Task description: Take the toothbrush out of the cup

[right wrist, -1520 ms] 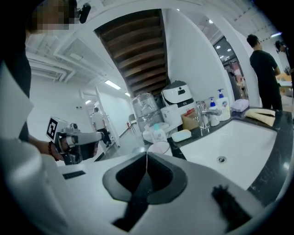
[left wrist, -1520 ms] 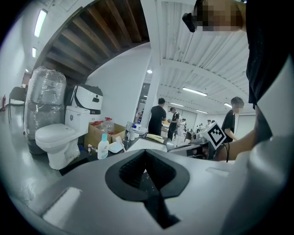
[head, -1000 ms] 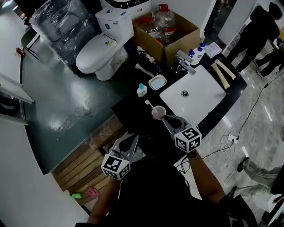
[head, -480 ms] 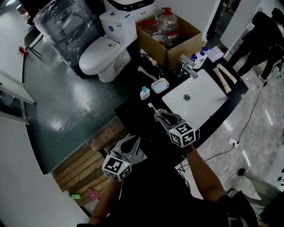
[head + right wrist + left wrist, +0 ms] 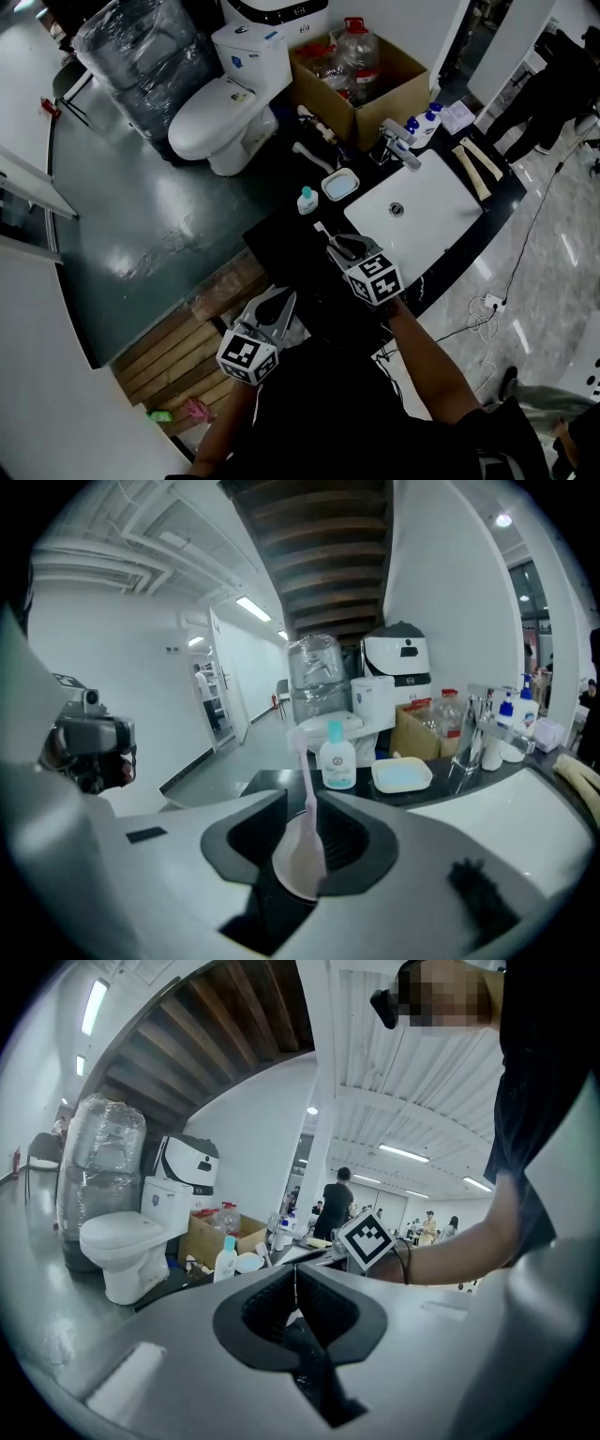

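Right gripper [image 5: 305, 827] closed on the toothbrush [image 5: 306, 780]: the pink handle stands nearly upright between the two jaws, which pinch its thicker lower part, bristle head up top. The toothbrush's lower end is in the cup [image 5: 286, 864], whose pale rim shows just under the jaws. From the head view the right gripper [image 5: 345, 248] sits over the cup on the black counter [image 5: 281, 248], just left of the white sink [image 5: 412, 211], and the toothbrush [image 5: 322, 228] head pokes out up-left of the jaws. The marker cube [image 5: 373, 278] on it shows black-and-white squares, no text.

Left gripper [image 5: 295, 1279] has its jaws pressed together with nothing between them; in the head view the left gripper [image 5: 272, 309] is held low, off the near counter edge, well apart from the cup.

Beyond the cup: a small white bottle [image 5: 337, 757] with a teal cap and a round teal logo, print too small to read, and just beside it a pale blue soap dish [image 5: 401, 774]. A chrome faucet [image 5: 472, 726] is at the back of the sink, with blue-capped bottles [image 5: 419, 127] near it. Further back are a cardboard box [image 5: 361, 70] holding clear jugs and a white toilet [image 5: 225, 103] with a blue sticker [image 5: 237, 63] on the tank, wording not legible
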Demonstrator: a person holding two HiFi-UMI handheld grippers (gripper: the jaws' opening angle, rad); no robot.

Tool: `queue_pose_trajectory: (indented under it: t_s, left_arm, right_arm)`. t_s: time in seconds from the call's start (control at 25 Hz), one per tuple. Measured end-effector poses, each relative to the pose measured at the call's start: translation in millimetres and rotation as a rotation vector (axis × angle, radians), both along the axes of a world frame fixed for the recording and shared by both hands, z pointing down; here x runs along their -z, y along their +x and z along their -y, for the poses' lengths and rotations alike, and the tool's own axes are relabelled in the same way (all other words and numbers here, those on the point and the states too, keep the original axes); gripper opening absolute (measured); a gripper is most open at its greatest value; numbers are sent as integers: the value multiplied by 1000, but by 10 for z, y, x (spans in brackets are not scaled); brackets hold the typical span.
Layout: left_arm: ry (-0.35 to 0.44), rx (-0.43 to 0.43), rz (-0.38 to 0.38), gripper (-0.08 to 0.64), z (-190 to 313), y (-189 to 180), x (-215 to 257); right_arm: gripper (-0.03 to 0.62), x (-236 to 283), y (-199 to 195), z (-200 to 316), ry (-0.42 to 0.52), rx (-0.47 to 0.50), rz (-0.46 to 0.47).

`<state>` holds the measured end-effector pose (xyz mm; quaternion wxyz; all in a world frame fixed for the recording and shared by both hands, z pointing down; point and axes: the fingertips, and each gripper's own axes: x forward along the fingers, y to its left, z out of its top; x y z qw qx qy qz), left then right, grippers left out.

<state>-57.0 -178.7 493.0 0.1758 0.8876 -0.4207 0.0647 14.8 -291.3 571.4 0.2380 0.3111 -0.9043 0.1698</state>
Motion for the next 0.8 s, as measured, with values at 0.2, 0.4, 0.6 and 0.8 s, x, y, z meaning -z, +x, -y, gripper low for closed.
queue_pose_trajectory:
  t_s: [0.2, 0.4, 0.6, 0.8]
  left_arm:
    - [-11, 9, 3, 9, 3, -31, -27]
    - [-14, 13, 1, 9, 19, -54, -32]
    - [-12, 6, 0, 9, 31, -40, -29]
    - [-7, 0, 1, 9, 4, -32, -19]
  right_arm:
    - [91, -42, -38, 74, -2, -2, -35]
    - [91, -109, -60, 105, 7, 1, -120]
    - [84, -136, -67, 114, 20, 9, -165]
    - [57, -133, -44, 116, 16, -5, -160]
